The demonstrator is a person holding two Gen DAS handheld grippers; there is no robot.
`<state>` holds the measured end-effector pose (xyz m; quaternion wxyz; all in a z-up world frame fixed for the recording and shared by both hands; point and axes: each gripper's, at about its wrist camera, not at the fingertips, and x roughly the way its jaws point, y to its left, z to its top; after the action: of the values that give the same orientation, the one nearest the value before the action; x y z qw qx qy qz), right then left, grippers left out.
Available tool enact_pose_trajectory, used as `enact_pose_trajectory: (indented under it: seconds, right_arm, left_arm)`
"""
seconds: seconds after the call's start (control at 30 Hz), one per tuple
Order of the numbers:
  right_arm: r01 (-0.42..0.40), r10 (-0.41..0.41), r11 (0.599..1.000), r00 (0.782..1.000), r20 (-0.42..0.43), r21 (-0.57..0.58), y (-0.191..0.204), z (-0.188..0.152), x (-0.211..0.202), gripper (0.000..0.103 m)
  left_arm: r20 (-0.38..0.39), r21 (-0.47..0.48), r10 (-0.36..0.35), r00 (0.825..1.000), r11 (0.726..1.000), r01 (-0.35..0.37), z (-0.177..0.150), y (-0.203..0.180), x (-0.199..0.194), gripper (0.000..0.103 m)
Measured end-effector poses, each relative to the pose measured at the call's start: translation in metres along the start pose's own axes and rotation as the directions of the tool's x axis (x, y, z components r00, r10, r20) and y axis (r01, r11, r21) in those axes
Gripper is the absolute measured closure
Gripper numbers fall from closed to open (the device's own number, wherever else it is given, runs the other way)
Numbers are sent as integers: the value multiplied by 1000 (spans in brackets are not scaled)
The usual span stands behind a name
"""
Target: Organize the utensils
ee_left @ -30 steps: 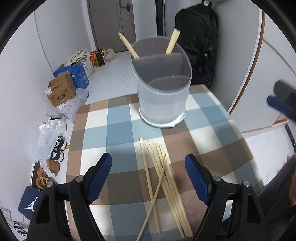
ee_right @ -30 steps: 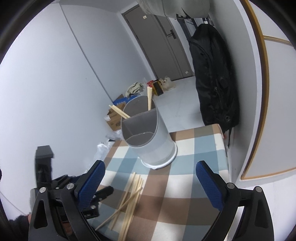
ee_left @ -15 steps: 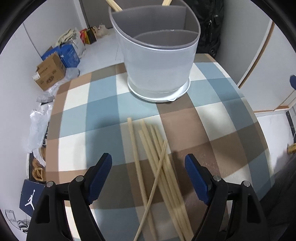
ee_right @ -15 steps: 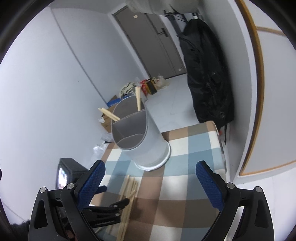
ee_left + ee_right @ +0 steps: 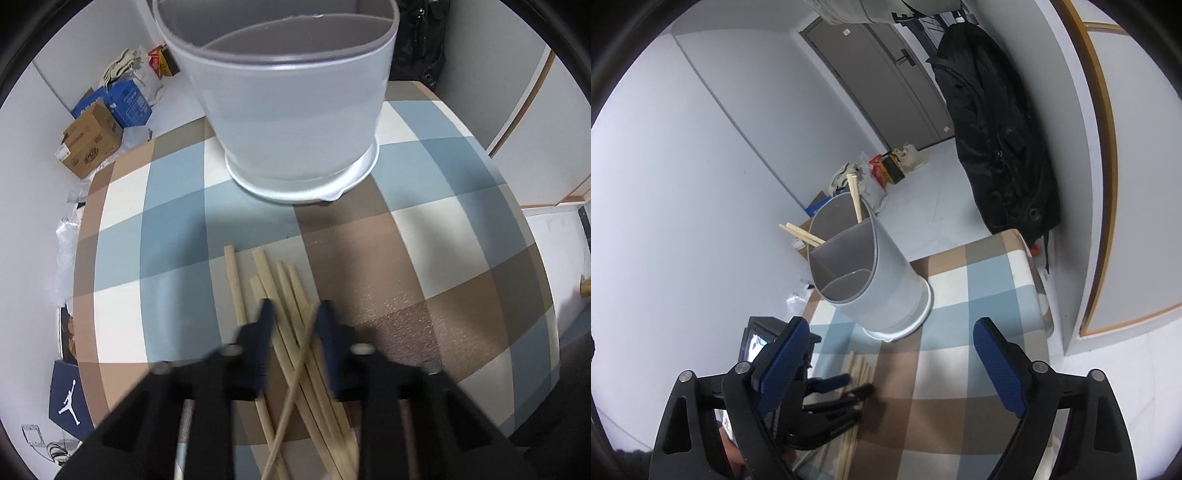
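Several wooden chopsticks [image 5: 284,295] lie in a loose pile on the checked table [image 5: 424,258], near its front. My left gripper [image 5: 293,314] is down on the pile, its blurred fingers narrowed around a few sticks; full contact is unclear. It also shows in the right wrist view [image 5: 855,384]. A grey divided utensil holder [image 5: 291,96] stands behind the pile; in the right wrist view the holder [image 5: 879,280] has chopsticks [image 5: 855,197] sticking out of its far compartment. My right gripper [image 5: 886,354] is open and empty, held high above the table.
A black backpack [image 5: 1001,147] hangs at the wall beyond the table's far right corner. Cardboard boxes [image 5: 90,138] and bags lie on the floor to the left. The table edge drops off on the left and right.
My left gripper has dropped forward onto the chopstick pile and its fingers have closed in from wide open. The right gripper has drifted a little and stays open.
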<state>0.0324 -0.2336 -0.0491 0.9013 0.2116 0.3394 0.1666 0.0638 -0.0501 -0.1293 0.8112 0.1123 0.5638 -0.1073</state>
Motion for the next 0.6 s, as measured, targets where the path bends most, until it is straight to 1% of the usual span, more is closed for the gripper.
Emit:
enact_pose_trajectory:
  seconds: [0.07,0.17,0.27,0.37,0.43,0.5,0.6]
  right_arm:
    - [-3,3,1000,1000,-6,5,-1,0,1,18]
    - [-15,15,1000,1000,-14,18,-3,0,1,22]
    - [-17,17,1000,1000,-17,12,-1,-2,2,23]
    - [-14,14,1000,1000,-19,7,-1,-2,2,24]
    - [-14,14,1000,1000,-24,11,-2,-2,3,27]
    - [-12,13,1000,999,-33,15,-2,-3,4,28]
    - [-5,6,1000,999,-40,7,-1,-4,6,30]
  left_arm:
    - [7,7,-16,1000,1000,16,-1,-3,-3,100]
    - [23,-27,-56,998,998,57,-1,-1,-10,101]
    - [52,-57,-92,994,994,95,-1,2,-22,101]
    - [102,-66,-112,988,991,119,-1,2,-39,102]
    - [127,-72,-114,985,990,124,0,2,-49,102]
    - [143,-86,-132,981,986,145,2,9,-54,102]
    - [185,-114,-147,972,979,170,-1,15,-73,102]
